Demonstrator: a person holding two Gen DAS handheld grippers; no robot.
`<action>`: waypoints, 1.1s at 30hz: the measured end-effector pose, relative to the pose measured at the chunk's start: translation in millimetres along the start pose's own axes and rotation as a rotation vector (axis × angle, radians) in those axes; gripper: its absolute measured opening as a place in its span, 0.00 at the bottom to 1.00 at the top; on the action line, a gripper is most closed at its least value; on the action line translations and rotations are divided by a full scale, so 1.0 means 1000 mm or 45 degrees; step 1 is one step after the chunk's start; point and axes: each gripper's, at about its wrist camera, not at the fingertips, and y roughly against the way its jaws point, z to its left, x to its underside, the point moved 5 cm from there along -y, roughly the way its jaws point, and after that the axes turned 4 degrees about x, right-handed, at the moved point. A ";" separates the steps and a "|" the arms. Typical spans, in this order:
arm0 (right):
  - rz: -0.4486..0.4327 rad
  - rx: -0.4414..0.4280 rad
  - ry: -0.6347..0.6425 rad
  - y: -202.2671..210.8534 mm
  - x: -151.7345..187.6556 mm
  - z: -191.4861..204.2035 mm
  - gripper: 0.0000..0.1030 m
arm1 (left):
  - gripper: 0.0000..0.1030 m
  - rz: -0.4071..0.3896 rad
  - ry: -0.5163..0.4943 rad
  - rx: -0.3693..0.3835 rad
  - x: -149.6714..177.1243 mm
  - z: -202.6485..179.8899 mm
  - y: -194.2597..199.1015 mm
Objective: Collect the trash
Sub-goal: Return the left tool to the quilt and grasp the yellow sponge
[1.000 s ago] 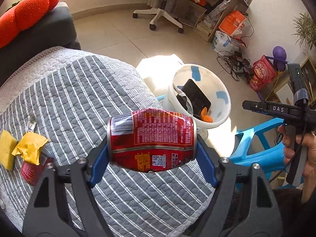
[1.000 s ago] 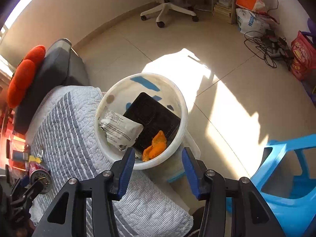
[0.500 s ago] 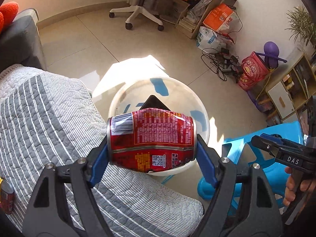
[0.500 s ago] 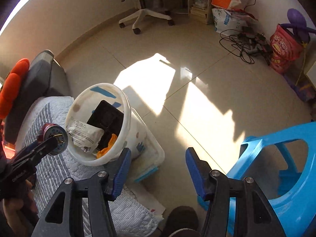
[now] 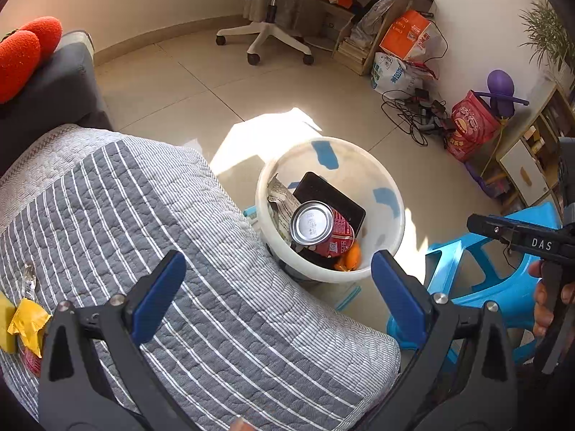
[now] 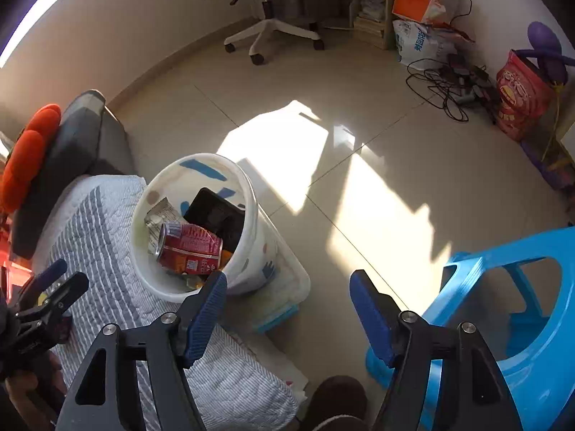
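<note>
A red drink can (image 5: 320, 230) lies on its side in the white bin (image 5: 359, 165), on top of a black tray, a crumpled wrapper and an orange scrap. My left gripper (image 5: 276, 265) hangs above the bin's near edge, jaws opening wide, with nothing between them. In the right wrist view the same can (image 6: 190, 248) shows inside the bin (image 6: 266, 251). My right gripper (image 6: 289, 282) is to the right of the bin, over the floor, jaws opening and empty. Yellow wrappers (image 5: 28, 323) and a silver one (image 5: 27, 280) lie on the bed at the far left.
The bed with a grey striped quilt (image 5: 179, 251) touches the bin's left side. A blue plastic stool (image 6: 503, 287) stands to the right. The bin sits in a clear box (image 6: 287, 287). A slipper (image 6: 337, 402) is near the bottom edge. Cables and bags line the far wall.
The left gripper let go of the red can, which dropped into the bin, and its jaws spread wide. The right gripper's jaws widened and it drew away to the right of the bin.
</note>
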 end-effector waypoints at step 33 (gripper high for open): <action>0.094 -0.072 0.452 -0.024 0.057 0.246 0.79 | 0.99 -0.037 0.549 -0.510 0.121 0.296 0.124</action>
